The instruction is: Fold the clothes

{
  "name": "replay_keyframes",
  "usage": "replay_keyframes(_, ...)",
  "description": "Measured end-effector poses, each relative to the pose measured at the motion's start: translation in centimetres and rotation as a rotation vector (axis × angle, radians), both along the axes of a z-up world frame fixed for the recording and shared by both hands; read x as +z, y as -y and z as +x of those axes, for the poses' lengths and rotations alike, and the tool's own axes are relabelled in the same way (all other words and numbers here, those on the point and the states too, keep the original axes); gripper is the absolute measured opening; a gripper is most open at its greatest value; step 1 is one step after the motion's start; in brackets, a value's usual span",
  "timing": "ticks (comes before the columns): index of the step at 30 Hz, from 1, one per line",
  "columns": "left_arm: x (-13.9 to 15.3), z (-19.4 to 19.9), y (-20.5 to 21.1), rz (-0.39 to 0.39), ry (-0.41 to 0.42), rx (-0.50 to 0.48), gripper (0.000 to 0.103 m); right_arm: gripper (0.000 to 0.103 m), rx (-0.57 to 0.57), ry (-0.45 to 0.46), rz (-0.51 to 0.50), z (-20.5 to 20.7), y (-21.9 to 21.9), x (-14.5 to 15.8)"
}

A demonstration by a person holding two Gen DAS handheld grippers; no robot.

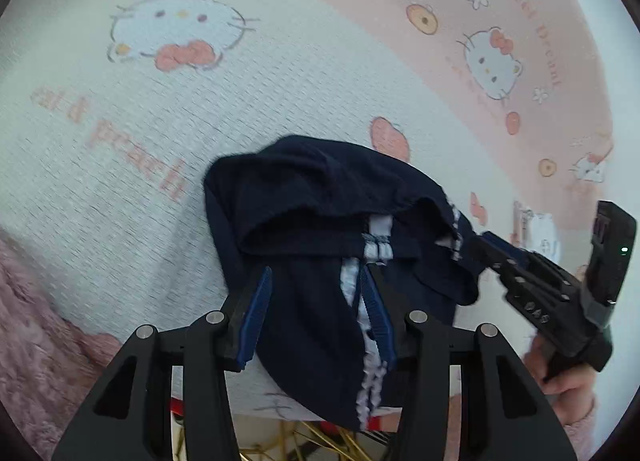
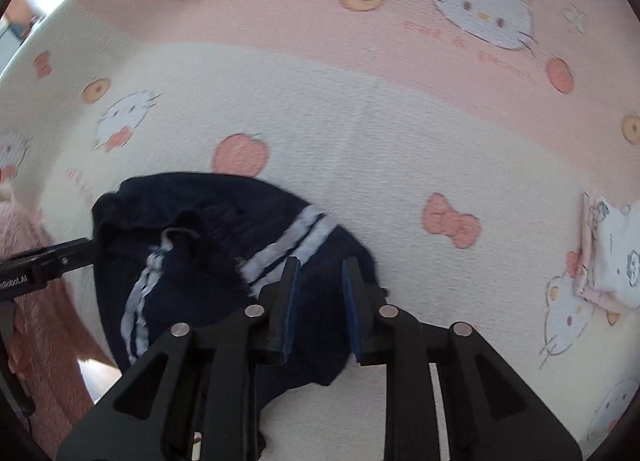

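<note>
Garment: navy shorts point(image 1: 320, 229) with white side stripes and a gathered waistband, lying bunched on the bed near its front edge, part of one leg hanging over that edge.
Left jaws: the left gripper point(image 1: 316, 301) holds its blue-padded fingers point(image 1: 256, 313) apart on either side of a hanging fold of the shorts; the cloth fills the gap, but I cannot tell whether the pads press it or merely flank it.
Right jaws: the right gripper point(image 2: 320, 301) stands narrowly parted over the far corner of the shorts point(image 2: 208, 261), dark cloth showing in the gap; the pads do not visibly pinch it, so I read it as released and hovering at the hem.
Hand: a hand point(image 1: 560, 369) in a pink sleeve carries the right gripper in the left wrist view.
Progress: early, by my judgement. The shorts are crumpled, waistband rumpled open and the legs twisted over one another; no clean fold is visible. Spreading flat, aligning the legs and folding all appear left to do.
Fabric: soft, limp knit that slumps into rounded heaps; striped trim looks ruffled where bunched.
Bed: bed cover point(image 2: 400, 141) of textured woven cloth, cream and pink bands, printed with cartoon cats, bows and biscuits.
Further out: a fluffy pink blanket point(image 1: 36, 333) at one side; a small folded pale cloth point(image 2: 612, 257) well apart on the other.
</note>
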State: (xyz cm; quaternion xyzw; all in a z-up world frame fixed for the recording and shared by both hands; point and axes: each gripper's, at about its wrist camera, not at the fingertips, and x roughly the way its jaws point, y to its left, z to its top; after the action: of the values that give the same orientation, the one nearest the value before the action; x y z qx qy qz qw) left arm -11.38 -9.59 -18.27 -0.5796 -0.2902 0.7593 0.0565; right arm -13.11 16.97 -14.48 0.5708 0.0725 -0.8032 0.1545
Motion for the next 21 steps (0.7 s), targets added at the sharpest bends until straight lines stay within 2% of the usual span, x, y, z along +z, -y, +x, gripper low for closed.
replay_keyframes(2,-0.2,-0.2,-1.0,0.068,-0.015,-0.028,0.048,0.032,0.065,0.006,0.026,0.3,2.2,-1.0)
replay_keyframes(4,-0.6,-0.8,-2.0,0.129,-0.018,-0.048,0.048,0.032,0.102,0.008,0.095,-0.5,3.6,-3.2)
replay_keyframes(5,-0.8,-1.1,-2.3,0.143,-0.019,-0.043,0.048,0.03,0.112,0.005,0.135,-0.8,4.0,-4.2)
replay_keyframes(6,-1.1,-1.4,-2.6,0.151,-0.015,-0.041,0.048,0.022,0.103,0.0,0.17,-1.3,4.2,-5.1)
replay_keyframes(7,-1.5,-1.6,-2.8,0.154,-0.002,-0.037,0.048,0.021,0.088,-0.006,0.186,-1.7,4.2,-5.6)
replay_keyframes(9,-2.3,-1.9,-3.2,0.162,0.016,-0.026,0.048,0.008,0.024,-0.02,0.131,-1.9,3.3,-4.9)
replay_keyframes(13,-2.9,-2.1,-3.2,0.215,0.005,0.042,0.048,0.006,-0.075,-0.065,0.044,-1.6,0.6,-2.7)
replay_keyframes(15,-3.5,-2.7,-3.1,0.205,0.006,0.069,0.048,0.006,-0.098,-0.063,0.033,-1.4,-0.7,-2.4)
replay_keyframes(18,-3.9,-3.7,-3.3,0.182,-0.02,0.09,0.048,0.005,-0.135,-0.078,0.083,-1.4,-2.4,-2.9)
replay_keyframes(21,-3.1,-4.1,-3.9,0.136,-0.059,0.109,0.048,0.005,-0.237,-0.086,0.006,-1.4,-4.8,-2.4)
